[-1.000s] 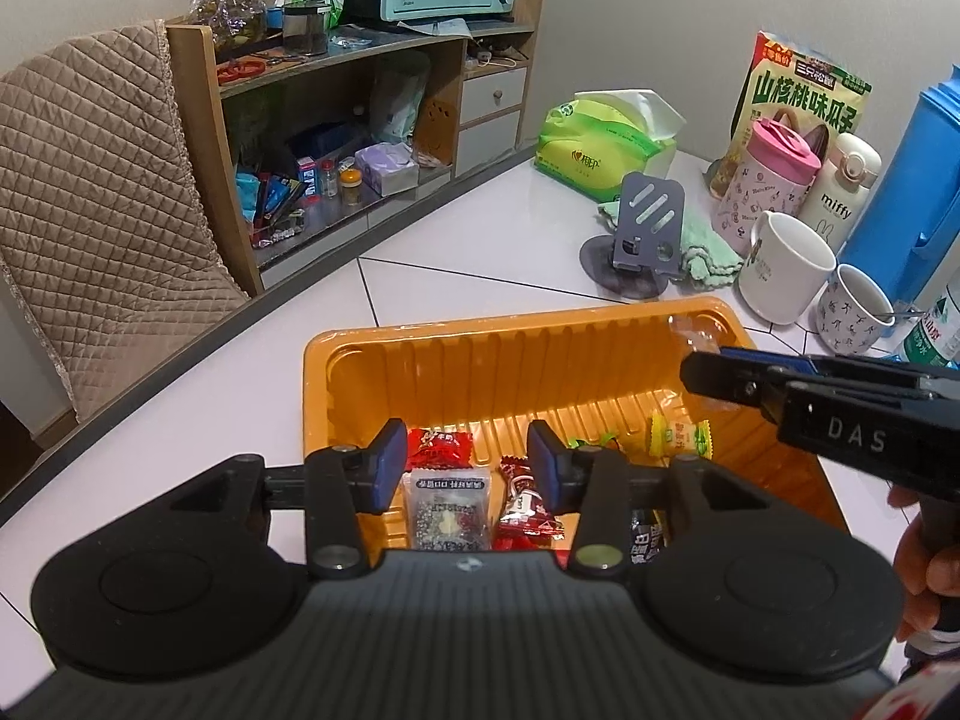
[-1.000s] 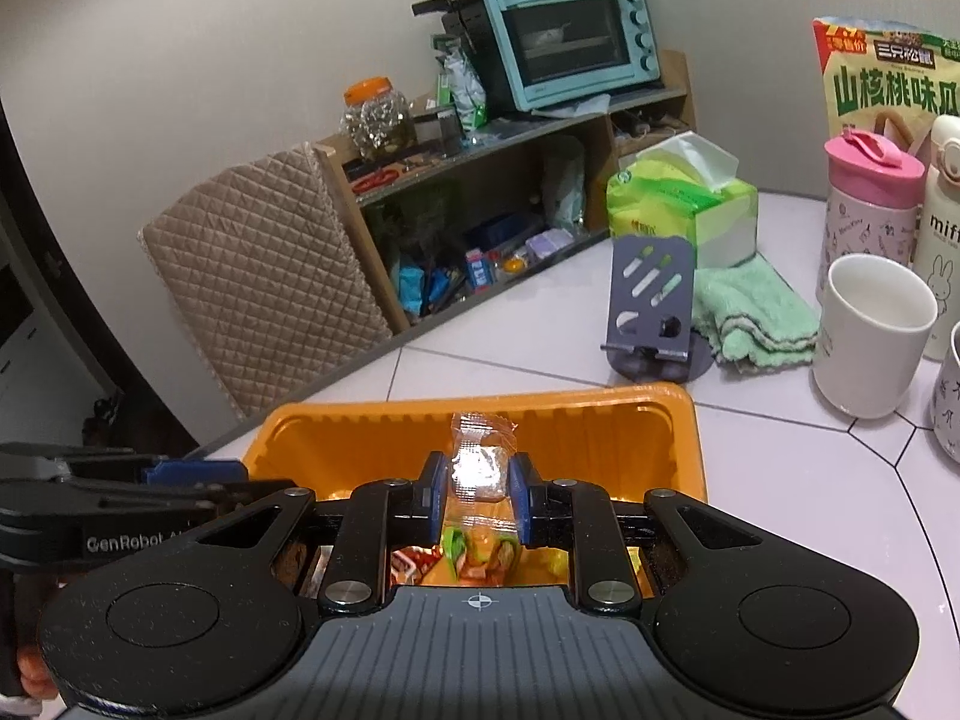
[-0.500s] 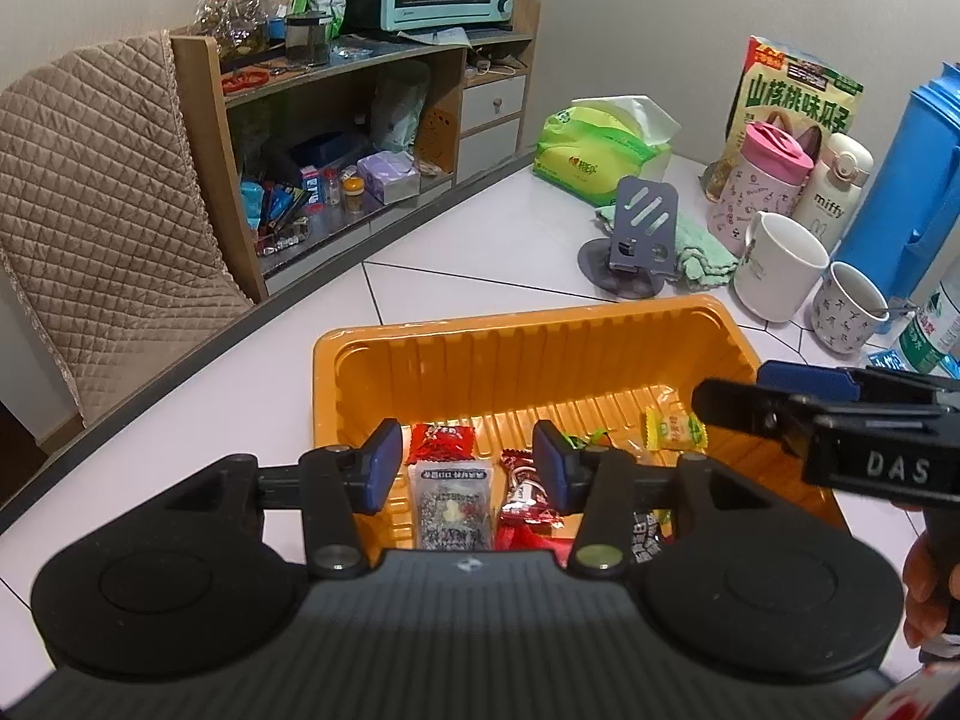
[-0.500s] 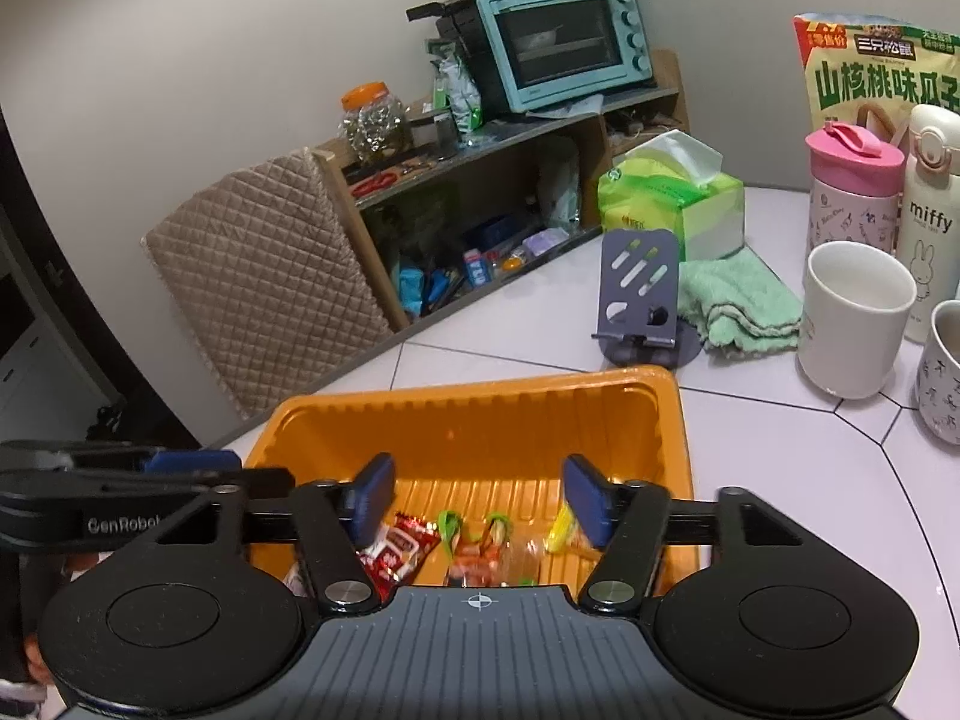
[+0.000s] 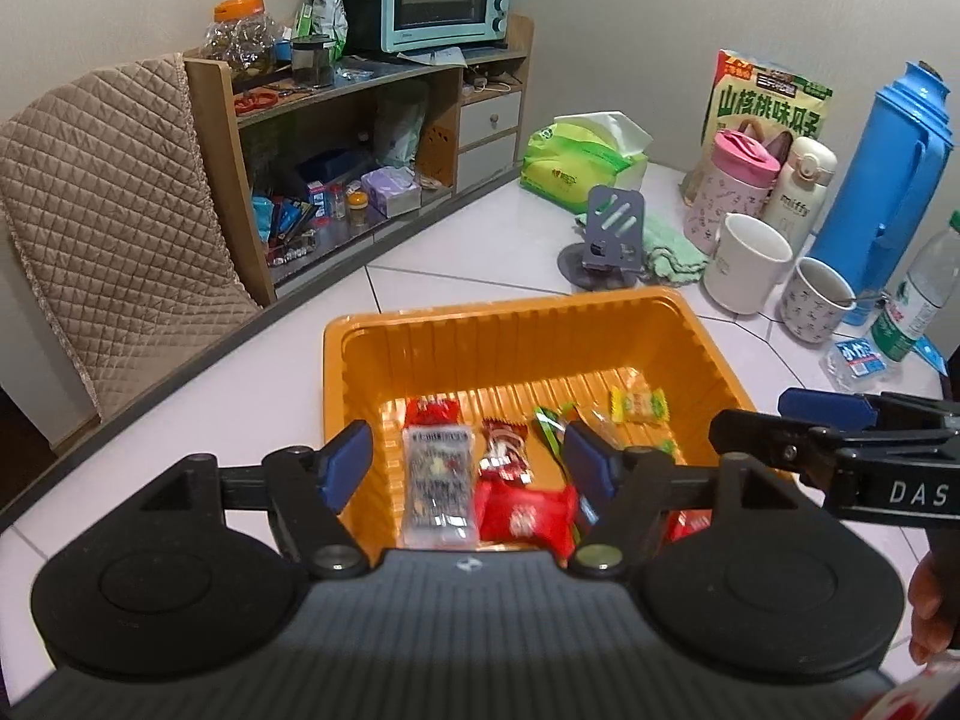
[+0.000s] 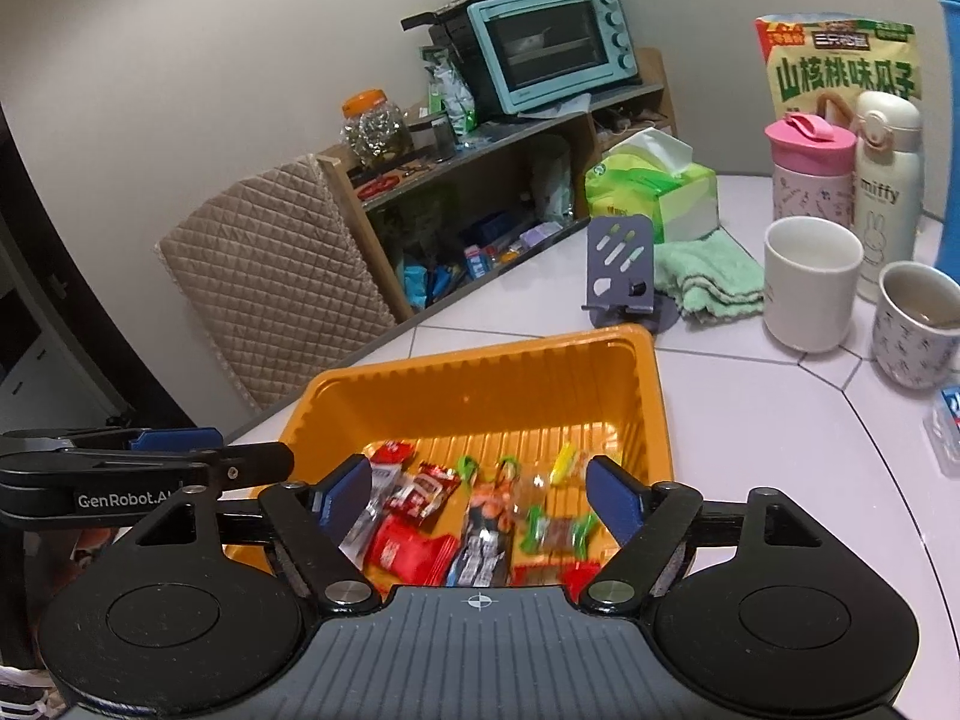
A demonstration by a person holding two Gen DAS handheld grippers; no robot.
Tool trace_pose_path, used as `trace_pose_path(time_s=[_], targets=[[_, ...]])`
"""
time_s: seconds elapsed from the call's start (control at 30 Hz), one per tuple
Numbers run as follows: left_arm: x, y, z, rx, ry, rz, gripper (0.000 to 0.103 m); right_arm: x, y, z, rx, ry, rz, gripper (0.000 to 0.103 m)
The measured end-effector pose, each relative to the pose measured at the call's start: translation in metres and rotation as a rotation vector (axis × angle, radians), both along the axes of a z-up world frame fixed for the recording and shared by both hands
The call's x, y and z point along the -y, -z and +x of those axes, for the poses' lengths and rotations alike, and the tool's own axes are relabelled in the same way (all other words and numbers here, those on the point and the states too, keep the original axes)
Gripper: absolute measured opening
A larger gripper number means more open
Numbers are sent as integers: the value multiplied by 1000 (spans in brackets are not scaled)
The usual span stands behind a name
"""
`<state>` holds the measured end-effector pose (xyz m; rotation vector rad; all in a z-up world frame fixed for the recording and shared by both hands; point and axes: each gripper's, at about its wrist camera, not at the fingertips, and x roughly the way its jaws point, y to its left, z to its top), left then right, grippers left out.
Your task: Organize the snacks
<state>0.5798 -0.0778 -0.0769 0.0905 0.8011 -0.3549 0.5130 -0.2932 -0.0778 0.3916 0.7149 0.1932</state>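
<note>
Snacks (image 5: 498, 480) lie loose on the floor of the orange tray (image 5: 480, 330), below and between both pairs of tongs. Left gripper (image 5: 468, 465) and right gripper (image 6: 480, 495) hang over the tray's near end, jaws just opened wide and gripping nothing.

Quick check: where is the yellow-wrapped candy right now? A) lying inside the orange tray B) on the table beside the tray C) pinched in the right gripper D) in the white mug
A: the yellow-wrapped candy lies on the floor of the orange tray, gripped by neither gripper.
</note>
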Motion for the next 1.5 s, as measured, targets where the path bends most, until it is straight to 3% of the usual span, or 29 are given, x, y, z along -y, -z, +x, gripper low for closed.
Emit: trace_pose_path(time_s=[0.4, 0.8, 1.23, 1.5], targets=[[-12, -27, -70, 35, -37, -25, 73, -10, -31, -64, 9, 44, -78, 81], [-19, -50, -162, 82, -158, 14, 75, -9, -54, -144, 13, 9, -36, 82], [-25, -65, -273, 19, -237, -4, 75, -19, -69, -228, -36, -102, -34, 82], [-39, -69, -321, -15, -225, -8, 75, -34, -77, -275, -59, -103, -31, 82]])
